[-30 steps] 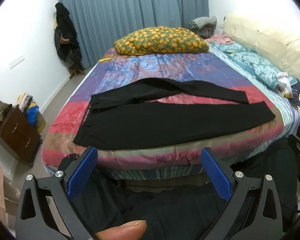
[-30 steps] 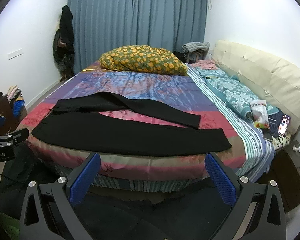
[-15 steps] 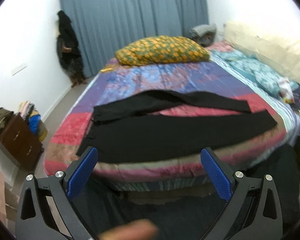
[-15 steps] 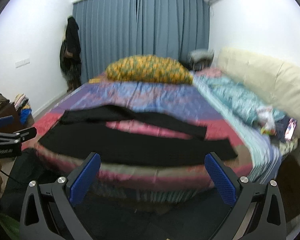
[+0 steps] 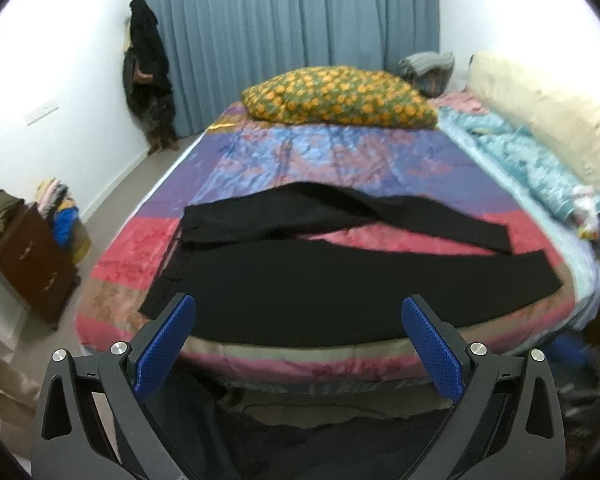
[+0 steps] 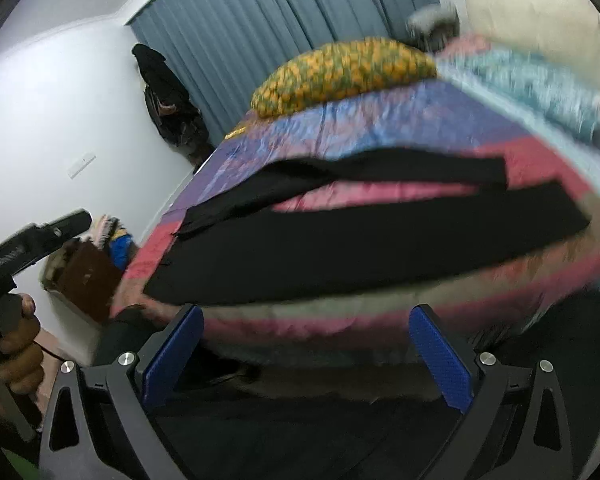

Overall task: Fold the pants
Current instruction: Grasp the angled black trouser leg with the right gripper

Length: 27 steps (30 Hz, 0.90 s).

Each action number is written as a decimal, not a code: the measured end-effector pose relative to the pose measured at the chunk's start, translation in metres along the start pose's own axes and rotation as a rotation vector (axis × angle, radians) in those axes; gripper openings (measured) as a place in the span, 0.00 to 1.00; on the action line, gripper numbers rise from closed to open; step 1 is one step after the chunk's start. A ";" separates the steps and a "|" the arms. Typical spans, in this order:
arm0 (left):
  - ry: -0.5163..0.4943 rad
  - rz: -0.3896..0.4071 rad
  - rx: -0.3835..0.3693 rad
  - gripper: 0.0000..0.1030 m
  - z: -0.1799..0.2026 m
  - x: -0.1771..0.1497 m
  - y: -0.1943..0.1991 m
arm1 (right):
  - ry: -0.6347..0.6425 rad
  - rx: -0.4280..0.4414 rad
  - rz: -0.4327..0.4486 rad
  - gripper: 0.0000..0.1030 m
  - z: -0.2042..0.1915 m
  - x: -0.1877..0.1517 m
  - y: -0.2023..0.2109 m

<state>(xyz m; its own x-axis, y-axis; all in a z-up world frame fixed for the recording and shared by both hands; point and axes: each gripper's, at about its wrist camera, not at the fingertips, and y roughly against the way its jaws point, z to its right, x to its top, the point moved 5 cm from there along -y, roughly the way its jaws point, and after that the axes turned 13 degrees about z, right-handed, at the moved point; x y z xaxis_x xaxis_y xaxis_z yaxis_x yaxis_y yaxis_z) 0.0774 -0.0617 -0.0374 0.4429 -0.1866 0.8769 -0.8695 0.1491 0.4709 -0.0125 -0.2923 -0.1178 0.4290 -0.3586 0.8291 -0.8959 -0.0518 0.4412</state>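
Black pants point(image 5: 340, 280) lie spread flat on the bed's near part, waistband at the left, both legs running right, the far leg angled away from the near one. They also show in the right wrist view point(image 6: 360, 248), tilted and blurred. My left gripper point(image 5: 298, 336) is open and empty, short of the bed's front edge, in front of the near leg. My right gripper point(image 6: 306, 344) is open and empty, also short of the front edge. The left gripper's body point(image 6: 28, 240) and the hand holding it show at the left of the right wrist view.
The bed point(image 5: 340, 160) has a multicoloured cover and a yellow-patterned pillow point(image 5: 340, 96) at the far end. A teal blanket point(image 5: 520, 160) and small items lie along its right side. A brown drawer unit point(image 5: 32, 264) with clothes stands on the floor at left.
Both grippers have moved closer to the bed. The right gripper has rolled, so its view is now tilted and blurred. The pants have not moved.
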 end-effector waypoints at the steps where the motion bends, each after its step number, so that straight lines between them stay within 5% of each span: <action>1: -0.009 -0.012 0.015 1.00 -0.001 -0.003 -0.007 | 0.052 -0.009 0.035 1.00 0.001 0.007 -0.001; 7: 0.013 -0.163 0.032 1.00 0.001 -0.034 -0.053 | 0.494 -0.117 0.011 0.99 0.065 0.035 -0.080; 10: 0.015 -0.198 0.046 1.00 0.001 -0.043 -0.065 | 0.651 -0.239 -0.090 0.83 0.126 0.049 -0.139; 12: 0.016 -0.218 0.064 1.00 -0.002 -0.048 -0.071 | 0.681 -0.257 -0.179 0.72 0.162 0.057 -0.170; 16: 0.040 -0.307 0.087 1.00 -0.006 -0.064 -0.090 | 0.696 -0.235 -0.254 0.69 0.203 0.073 -0.226; 22: 0.035 -0.418 0.103 0.99 -0.004 -0.081 -0.114 | 0.631 -0.226 -0.405 0.59 0.253 0.054 -0.296; 23: 0.030 -0.428 0.108 0.99 -0.003 -0.083 -0.118 | 0.629 -0.209 -0.418 0.53 0.258 0.051 -0.303; 26: 0.026 -0.458 0.117 0.99 -0.002 -0.087 -0.131 | 0.580 -0.182 -0.445 0.07 0.258 0.060 -0.301; 27: 0.027 -0.468 0.117 0.99 -0.002 -0.089 -0.135 | 0.539 -0.194 -0.456 0.06 0.258 0.071 -0.299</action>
<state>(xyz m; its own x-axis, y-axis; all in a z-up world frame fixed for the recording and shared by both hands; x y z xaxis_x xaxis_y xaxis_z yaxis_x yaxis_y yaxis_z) 0.1556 -0.0629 -0.1786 0.7968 -0.1815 0.5763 -0.5934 -0.0557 0.8030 0.2564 -0.5430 -0.2801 0.7965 0.1702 0.5802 -0.5996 0.0980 0.7943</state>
